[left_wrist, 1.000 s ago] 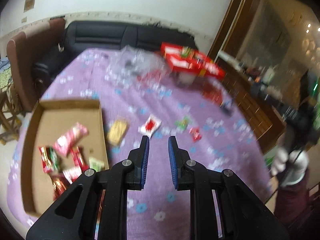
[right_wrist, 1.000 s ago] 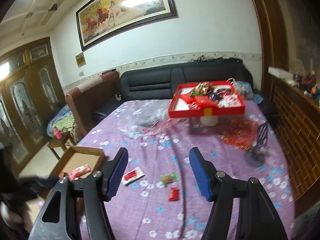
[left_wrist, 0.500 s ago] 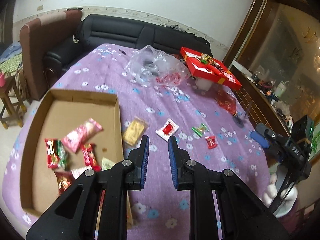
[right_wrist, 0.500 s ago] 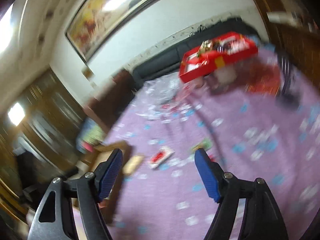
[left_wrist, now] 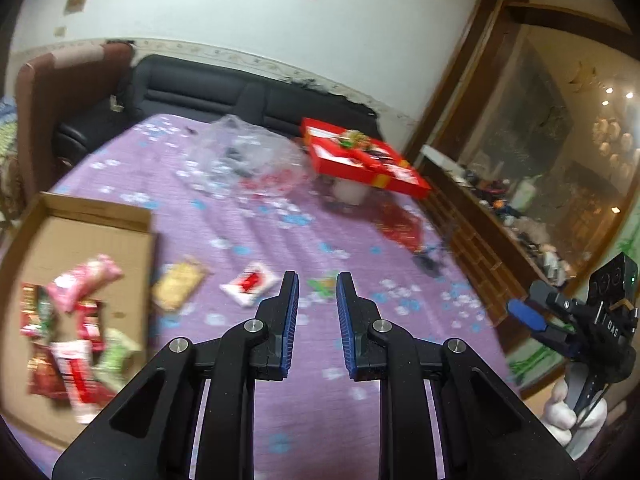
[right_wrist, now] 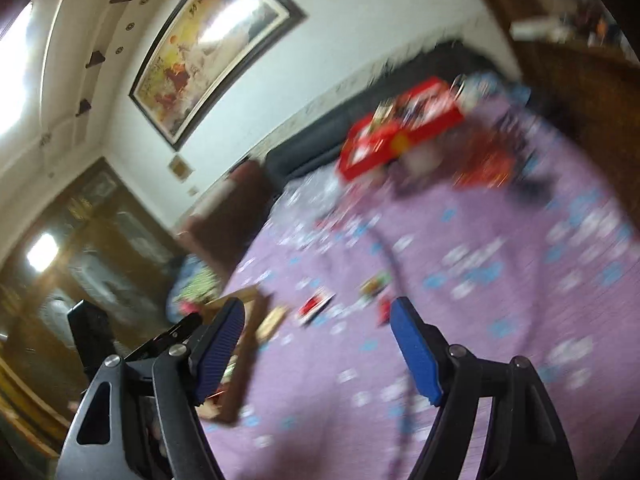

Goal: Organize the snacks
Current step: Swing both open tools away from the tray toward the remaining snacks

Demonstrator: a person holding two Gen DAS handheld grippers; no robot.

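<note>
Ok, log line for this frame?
left gripper open, empty | right gripper open, empty | cardboard box holds snacks | white-red packet loose

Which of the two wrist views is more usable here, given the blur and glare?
Left wrist: mild motion blur, yet the cardboard box and red tray read clearly. Right wrist: tilted, heavily smeared, loose snacks hard to tell apart, glare washing out the framed painting; only the right gripper is sharp.

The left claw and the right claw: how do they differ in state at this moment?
The left claw has only a narrow gap between its fingers, while the right claw is spread wide. The left claw's view is fairly level over the purple tablecloth; the right claw's view is strongly tilted and blurred. Both have blue pads on black fingers, and both hold nothing.
</note>
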